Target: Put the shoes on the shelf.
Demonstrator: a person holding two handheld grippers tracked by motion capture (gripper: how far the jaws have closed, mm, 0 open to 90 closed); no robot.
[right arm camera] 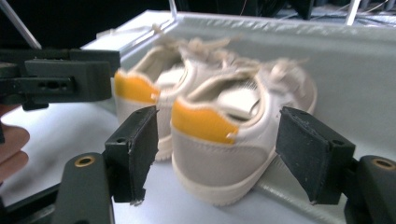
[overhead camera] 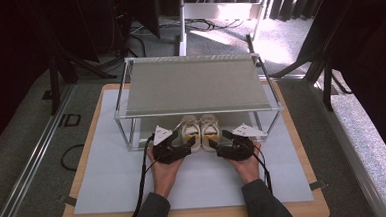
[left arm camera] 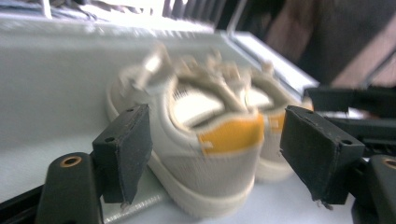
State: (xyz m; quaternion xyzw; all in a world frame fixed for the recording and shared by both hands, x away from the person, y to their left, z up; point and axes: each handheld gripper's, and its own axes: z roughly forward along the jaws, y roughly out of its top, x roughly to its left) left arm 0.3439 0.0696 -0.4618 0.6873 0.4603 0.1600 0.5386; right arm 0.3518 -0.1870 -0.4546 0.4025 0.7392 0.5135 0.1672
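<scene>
Fingers [left arm camera: 123, 154] of both grippers apart, clear of shoes [overhead camera: 199, 130]; high view shows rack [overhead camera: 194, 83].

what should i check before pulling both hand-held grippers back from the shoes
1. Left hand-held gripper clear of the left shoe: ok, pads stand apart from the heel sides.
2. Right hand-held gripper clear of the right shoe: ok, gaps show on both sides.
3. Shoes side by side under the shelf: ok, heels face the person.
4. Shoes upright on their soles: ok.
5. Heels fully inside the rack's front edge: cannot tell, they seem to sit on the front rail.
6. Laces free of the jaws: cannot tell, too blurred.
</scene>
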